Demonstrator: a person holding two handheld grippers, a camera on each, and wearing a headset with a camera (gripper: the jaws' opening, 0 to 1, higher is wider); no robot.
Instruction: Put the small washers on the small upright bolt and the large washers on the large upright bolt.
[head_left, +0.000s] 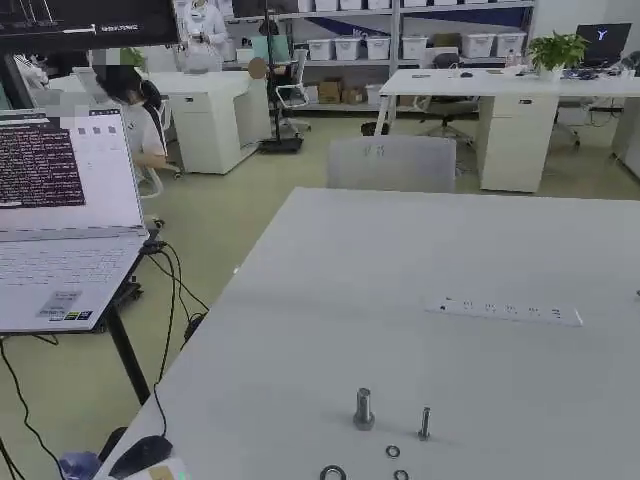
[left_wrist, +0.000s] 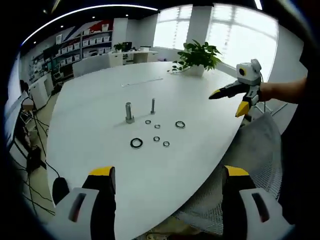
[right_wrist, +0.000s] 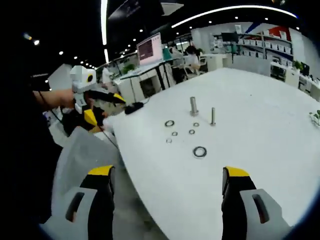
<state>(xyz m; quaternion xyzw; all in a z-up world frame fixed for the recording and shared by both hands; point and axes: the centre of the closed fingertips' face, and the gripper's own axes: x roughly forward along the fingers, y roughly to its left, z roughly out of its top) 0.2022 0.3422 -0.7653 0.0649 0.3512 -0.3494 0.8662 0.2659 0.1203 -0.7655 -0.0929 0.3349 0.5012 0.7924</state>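
Head view, progress: nothing done yet; large bolt (head_left: 364, 408) and small bolt (head_left: 425, 423) both bare
Head view, axis: both bolts vertical, heads down on table (head_left: 400, 260), shanks pointing up
Left gripper view, washers: two large washers (left_wrist: 136, 143) and four small washers (left_wrist: 157, 126) flat on table, near side of bolts, all six left to place
Left gripper view, left gripper (left_wrist: 169, 175): jaws spread, empty, off table's near edge
Right gripper view, right gripper (right_wrist: 169, 175): jaws spread, empty, well apart from washers
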